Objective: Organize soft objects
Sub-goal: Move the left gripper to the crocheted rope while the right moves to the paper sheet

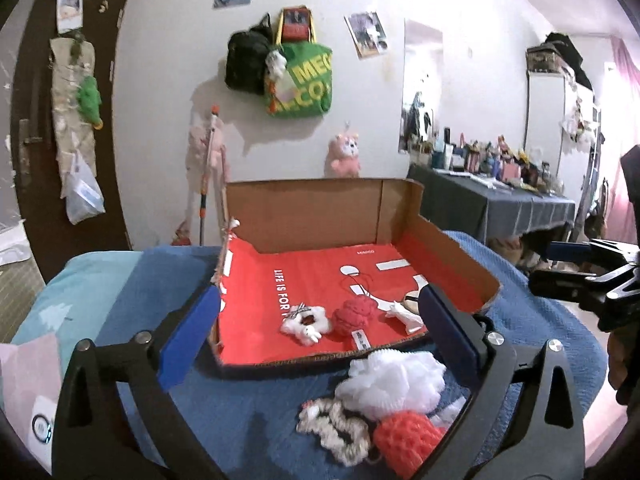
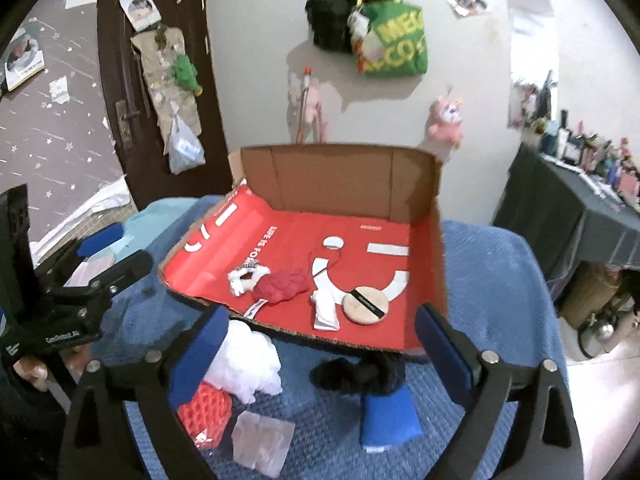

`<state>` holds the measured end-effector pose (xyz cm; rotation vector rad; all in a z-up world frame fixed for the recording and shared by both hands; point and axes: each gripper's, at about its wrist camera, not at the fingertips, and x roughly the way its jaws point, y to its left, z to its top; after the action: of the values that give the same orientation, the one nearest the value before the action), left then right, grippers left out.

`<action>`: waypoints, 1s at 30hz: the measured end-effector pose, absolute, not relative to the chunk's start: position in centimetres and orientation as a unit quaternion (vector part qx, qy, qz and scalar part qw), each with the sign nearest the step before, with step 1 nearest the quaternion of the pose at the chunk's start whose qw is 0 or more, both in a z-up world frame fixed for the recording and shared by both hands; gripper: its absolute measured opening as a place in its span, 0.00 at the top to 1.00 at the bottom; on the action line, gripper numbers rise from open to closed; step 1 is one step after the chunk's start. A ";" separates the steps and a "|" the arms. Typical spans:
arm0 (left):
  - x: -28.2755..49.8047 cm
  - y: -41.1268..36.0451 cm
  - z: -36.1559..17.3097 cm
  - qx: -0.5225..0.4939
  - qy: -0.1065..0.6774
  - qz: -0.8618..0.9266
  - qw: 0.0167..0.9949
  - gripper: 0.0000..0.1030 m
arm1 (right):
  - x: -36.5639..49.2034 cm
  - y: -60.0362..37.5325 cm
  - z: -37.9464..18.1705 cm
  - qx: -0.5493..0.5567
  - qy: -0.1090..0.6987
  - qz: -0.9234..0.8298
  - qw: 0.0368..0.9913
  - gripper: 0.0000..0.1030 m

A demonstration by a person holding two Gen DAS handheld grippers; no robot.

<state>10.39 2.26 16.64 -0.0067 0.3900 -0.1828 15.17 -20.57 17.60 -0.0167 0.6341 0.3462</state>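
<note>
An open cardboard box (image 1: 320, 216) (image 2: 436, 240) with a red floor sits on the blue bedspread. Inside lie a white fluffy scrunchie (image 1: 306, 322) (image 2: 244, 276), a dark red knit scrunchie (image 1: 354, 314) (image 2: 282, 286), a white folded piece (image 1: 404, 314) (image 2: 326, 308) and a round beige puff (image 2: 366, 304). In front of the box lie a white mesh pouf (image 1: 394, 382) (image 2: 250, 364), a cream scrunchie (image 1: 334, 426), a red knit ball (image 1: 408, 438) (image 2: 206, 412), a black scrunchie (image 2: 360, 372), a blue pouch (image 2: 388, 416) and a clear packet (image 2: 262, 442). My left gripper (image 1: 316, 344) and right gripper (image 2: 320, 354) are open and empty above these.
A dark-clothed table (image 1: 492, 204) with many small items stands at right. A brown door (image 2: 156, 80) and hanging bags (image 1: 280, 68) are on the far wall. A pink cloth (image 1: 30, 384) lies at the bed's left.
</note>
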 end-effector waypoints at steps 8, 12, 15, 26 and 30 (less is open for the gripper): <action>4.7 2.5 15.6 -0.003 0.171 -0.067 0.983 0.00 | 8.8 -21.4 17.5 0.001 0.254 0.113 0.961 0.00; 3.0 2.3 14.0 -0.008 0.177 -0.064 0.982 0.00 | 6.4 -21.4 16.2 -0.010 0.230 0.079 0.970 0.00; 2.2 2.1 12.5 -0.006 0.182 -0.055 0.982 0.00 | 4.8 -21.1 14.6 -0.021 0.211 0.056 0.976 0.00; 1.5 1.3 7.0 -0.014 0.234 -0.053 0.971 0.00 | 3.5 -19.5 7.3 -0.019 0.243 0.037 0.969 0.00; 1.6 1.3 5.8 -0.014 0.251 -0.053 0.966 0.00 | 3.7 -19.6 6.0 0.005 0.260 0.044 0.965 0.00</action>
<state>1.60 1.30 5.78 -0.0293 0.5074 -0.1064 3.70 -19.60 5.98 0.0107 0.5259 0.0890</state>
